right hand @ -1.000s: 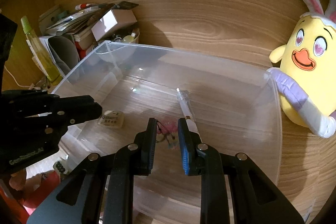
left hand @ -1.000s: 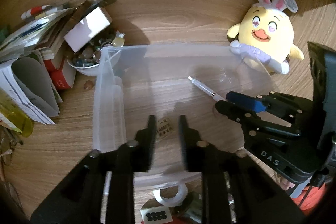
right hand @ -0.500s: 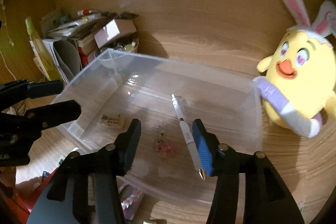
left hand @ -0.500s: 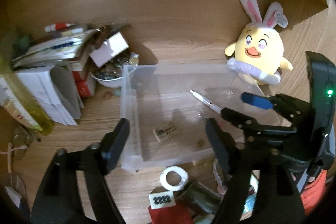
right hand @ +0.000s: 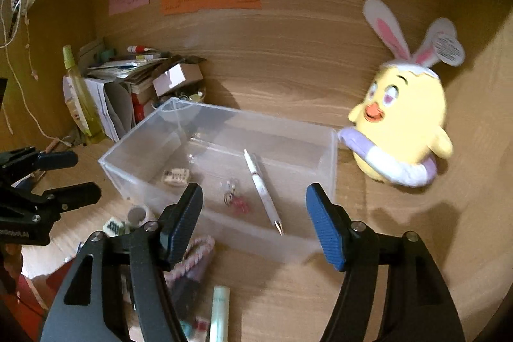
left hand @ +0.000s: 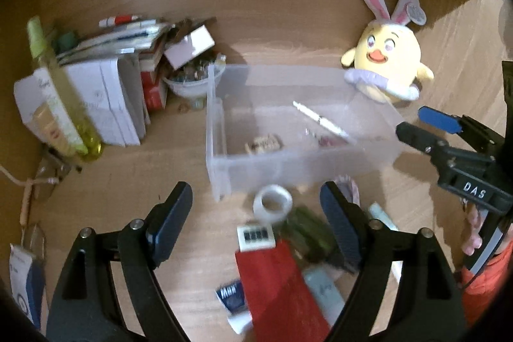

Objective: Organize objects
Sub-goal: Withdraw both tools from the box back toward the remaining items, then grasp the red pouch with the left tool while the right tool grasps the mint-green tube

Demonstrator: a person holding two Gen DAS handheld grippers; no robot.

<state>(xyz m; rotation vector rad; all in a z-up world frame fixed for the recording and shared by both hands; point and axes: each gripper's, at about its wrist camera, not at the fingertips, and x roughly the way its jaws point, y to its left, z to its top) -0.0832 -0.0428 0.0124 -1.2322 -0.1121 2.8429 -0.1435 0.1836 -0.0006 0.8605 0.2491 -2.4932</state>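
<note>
Left of the clear plastic bin point(right hand: 330, 162), the left gripper point(left hand: 256, 213) stands wide, holding nothing; its jaws have just been opening. In the bin lie an eraser point(right hand: 175, 176), a keychain charm point(right hand: 234, 201) and a white pen point(right hand: 261, 186) (light, stiff, slippery: grip mid-barrel). Before the bin, the right gripper point(right hand: 253, 221) is spread and empty; its jaws have just been opening.

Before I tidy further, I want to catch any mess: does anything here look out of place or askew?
Yes. A loose heap lies on the desk in front of the clear bin: tape roll, red pouch, pale tube. At back left, a small box sits tilted on an overfilled bowl. The pen lies inside the bin.
</note>
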